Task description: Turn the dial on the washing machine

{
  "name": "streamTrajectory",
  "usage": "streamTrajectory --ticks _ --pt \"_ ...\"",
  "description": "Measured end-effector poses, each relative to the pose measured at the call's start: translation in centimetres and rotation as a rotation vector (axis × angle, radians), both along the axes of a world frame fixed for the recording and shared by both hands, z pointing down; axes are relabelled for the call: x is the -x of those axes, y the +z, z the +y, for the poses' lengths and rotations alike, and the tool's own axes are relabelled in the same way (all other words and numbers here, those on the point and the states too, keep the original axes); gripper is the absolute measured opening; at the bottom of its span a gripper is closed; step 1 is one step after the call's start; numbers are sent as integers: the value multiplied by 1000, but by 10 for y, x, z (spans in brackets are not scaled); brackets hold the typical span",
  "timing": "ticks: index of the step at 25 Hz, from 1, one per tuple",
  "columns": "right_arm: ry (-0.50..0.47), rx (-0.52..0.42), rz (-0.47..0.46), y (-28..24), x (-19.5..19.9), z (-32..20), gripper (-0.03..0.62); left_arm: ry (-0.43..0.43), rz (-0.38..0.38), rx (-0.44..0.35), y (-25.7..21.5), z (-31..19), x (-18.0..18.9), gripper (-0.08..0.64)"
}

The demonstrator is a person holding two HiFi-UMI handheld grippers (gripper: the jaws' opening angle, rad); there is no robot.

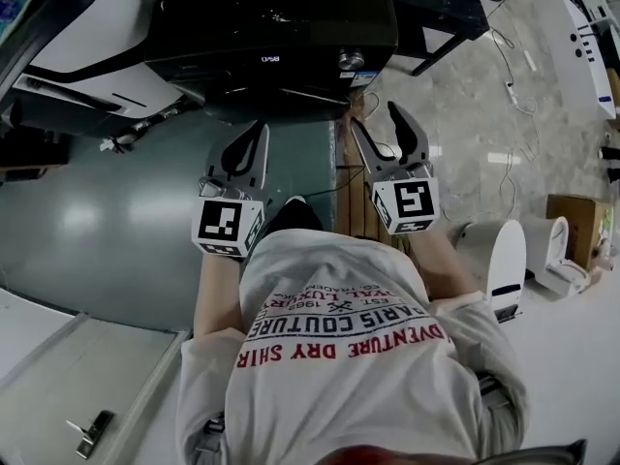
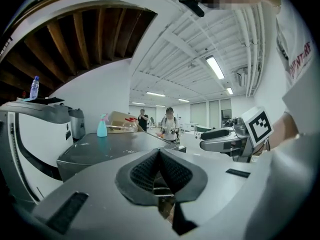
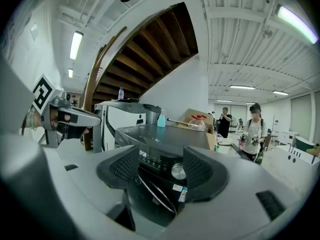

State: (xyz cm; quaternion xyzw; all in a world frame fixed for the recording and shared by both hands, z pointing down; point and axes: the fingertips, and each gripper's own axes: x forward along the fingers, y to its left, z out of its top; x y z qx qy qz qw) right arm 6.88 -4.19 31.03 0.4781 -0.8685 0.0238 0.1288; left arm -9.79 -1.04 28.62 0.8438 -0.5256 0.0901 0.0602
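So, head view first: both tongs sit short of the washing machine point(image 1: 271, 27), and its dial point(image 1: 351, 60) is at the right end of the front panel. The left gripper point(image 1: 258, 132) faces the machine's front, and the right gripper point(image 1: 376, 116) sits nearer the dial. Left gripper view: jaws pinched together with nothing in them, the machine's dark top beyond. Right gripper view: jaws spread wide and empty, with the dial showing between them, well clear.

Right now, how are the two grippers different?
On the left gripper the jaws are pressed together; on the right gripper they stand wide apart. The right gripper lines up with the dial on the washing machine; the left gripper sits off to one side of it. Both are empty and short of the machine.
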Motion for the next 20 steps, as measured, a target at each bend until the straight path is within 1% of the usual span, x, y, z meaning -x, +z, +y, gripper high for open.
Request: streamTrajectory --ticks 3,6,10,12,16,20 --pt "48 37 44 6 9 -22 273 44 31 23 2 -25 15 17" --pt "80 51 52 8 15 -38 273 87 64 47 5 -40 24 17" --pt "104 44 77 11 16 -53 273 141 65 73 12 -49 14 17" --pt "107 57 101 19 16 -62 272 160 76 95 21 -52 7 17" --pt "104 112 202 56 16 -88 273 159 77 130 43 -67 0 17" --pt "124 167 233 90 10 -103 273 150 59 164 62 -79 -4 17"
